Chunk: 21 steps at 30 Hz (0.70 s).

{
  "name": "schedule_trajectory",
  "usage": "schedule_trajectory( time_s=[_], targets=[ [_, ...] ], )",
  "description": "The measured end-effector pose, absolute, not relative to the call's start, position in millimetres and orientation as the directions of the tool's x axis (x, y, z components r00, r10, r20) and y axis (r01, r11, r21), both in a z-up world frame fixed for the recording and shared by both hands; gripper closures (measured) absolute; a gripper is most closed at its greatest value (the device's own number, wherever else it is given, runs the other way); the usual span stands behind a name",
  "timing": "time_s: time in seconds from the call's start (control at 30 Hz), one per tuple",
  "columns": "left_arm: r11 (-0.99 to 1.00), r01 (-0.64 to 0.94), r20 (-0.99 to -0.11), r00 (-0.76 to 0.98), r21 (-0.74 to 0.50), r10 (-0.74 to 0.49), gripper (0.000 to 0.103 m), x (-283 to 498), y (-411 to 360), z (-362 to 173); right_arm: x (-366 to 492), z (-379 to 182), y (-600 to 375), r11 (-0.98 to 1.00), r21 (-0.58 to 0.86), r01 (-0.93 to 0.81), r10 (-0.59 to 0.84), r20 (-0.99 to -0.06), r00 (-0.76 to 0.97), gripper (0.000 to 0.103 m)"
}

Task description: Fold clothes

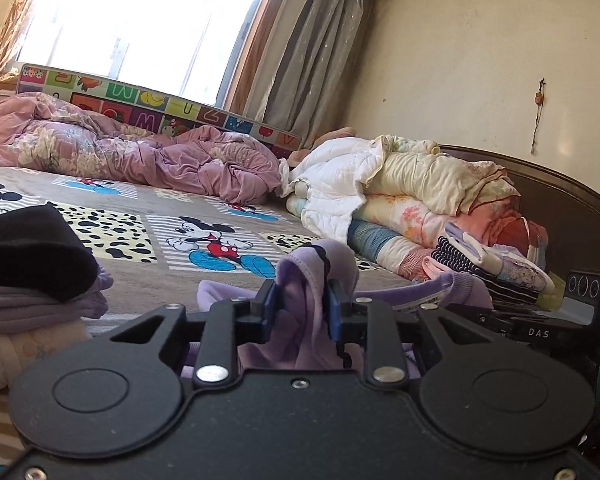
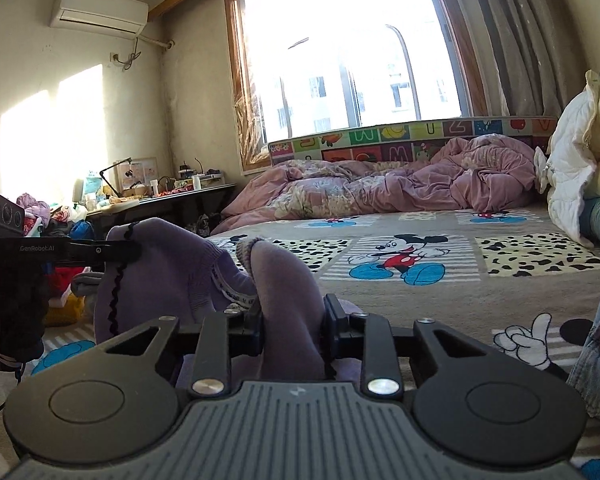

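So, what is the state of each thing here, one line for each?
Left gripper: shut on the purple top.
Right gripper: shut on the purple top.
Purple top: bunched, held by both grippers.
Pink quilt: crumpled on the bed.
Curtain: drawn aside.
Black garment: folded, on top of a pile.

My left gripper [image 1: 301, 300] – matt black plastic, shiny metal rivets. Lilac garment [image 1: 300, 280] is soft matt knit cloth; bedsheet [image 1: 147, 220] printed cloth; headboard [image 1: 560, 184] glossy dark wood.

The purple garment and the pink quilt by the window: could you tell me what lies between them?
Only bare Mickey Mouse bedsheet, between purple garment and pink quilt, in the right wrist view.
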<state>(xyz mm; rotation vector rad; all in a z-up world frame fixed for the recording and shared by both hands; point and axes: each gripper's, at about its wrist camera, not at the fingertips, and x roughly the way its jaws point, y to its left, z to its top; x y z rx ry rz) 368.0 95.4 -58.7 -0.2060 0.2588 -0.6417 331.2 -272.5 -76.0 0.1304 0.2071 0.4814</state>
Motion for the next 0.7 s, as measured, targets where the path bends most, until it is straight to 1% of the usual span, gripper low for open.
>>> schedule_trajectory(
  time_s=[0.2,0.27,0.3,0.33,0.37,0.4,0.43,0.47,0.5,0.63,0.67,0.7],
  targets=[
    [0.797,0.528,-0.173,0.791,-0.293,-0.587,0.079,325.8,111.4,-62.1,291.0,-73.0,-266.6,0.878,0.121,-0.462,0.476,-0.139,0.868,0.073],
    [0.807,0.512,-0.19,0.796,-0.295,-0.574,0.079,316.3,112.6,-63.9,280.2,-74.0,-262.6,0.883,0.105,-0.458,0.469,-0.145,0.871,0.073],
    [0.809,0.509,-0.201,0.794,-0.294,-0.573,0.078,311.5,112.5,-64.7,275.1,-74.5,-260.6,0.885,0.096,-0.455,0.465,-0.15,0.873,0.071],
    [0.814,0.503,-0.209,0.796,-0.291,-0.568,0.078,307.1,111.8,-64.8,270.0,-74.9,-258.6,0.888,0.088,-0.452,0.461,-0.154,0.874,0.067],
    [0.819,0.497,-0.219,0.798,-0.286,-0.561,0.076,302.8,110.6,-64.1,264.9,-75.4,-256.6,0.89,0.08,-0.449,0.456,-0.158,0.876,0.06],
    [0.822,0.495,-0.226,0.798,-0.281,-0.558,0.072,298.3,109.2,-62.7,260.5,-75.1,-255.0,0.891,0.071,-0.448,0.453,-0.159,0.877,0.057],
    [0.822,0.497,-0.226,0.798,-0.278,-0.559,0.068,293.6,109.0,-61.4,256.3,-74.6,-253.5,0.893,0.061,-0.447,0.451,-0.159,0.878,0.052],
    [0.821,0.5,-0.223,0.798,-0.276,-0.561,0.057,289.0,109.7,-60.4,252.1,-74.1,-251.9,0.894,0.052,-0.446,0.448,-0.158,0.88,0.046],
    [0.82,0.503,-0.22,0.797,-0.273,-0.562,0.047,284.3,110.4,-59.5,248.0,-73.5,-250.4,0.895,0.042,-0.445,0.446,-0.158,0.881,0.044],
    [0.843,0.482,-0.233,0.814,-0.237,-0.531,0.042,272.2,108.5,-54.8,231.4,-71.5,-244.2,0.898,0.003,-0.44,0.435,-0.156,0.887,0.035],
    [0.85,0.475,-0.234,0.821,-0.225,-0.521,0.039,270.0,108.5,-53.4,227.2,-70.9,-242.7,0.898,-0.006,-0.439,0.433,-0.156,0.888,0.034],
    [0.857,0.469,-0.234,0.827,-0.213,-0.511,0.037,268.4,107.6,-51.2,223.0,-70.4,-241.2,0.899,-0.016,-0.438,0.43,-0.155,0.889,0.034]
  ],
)
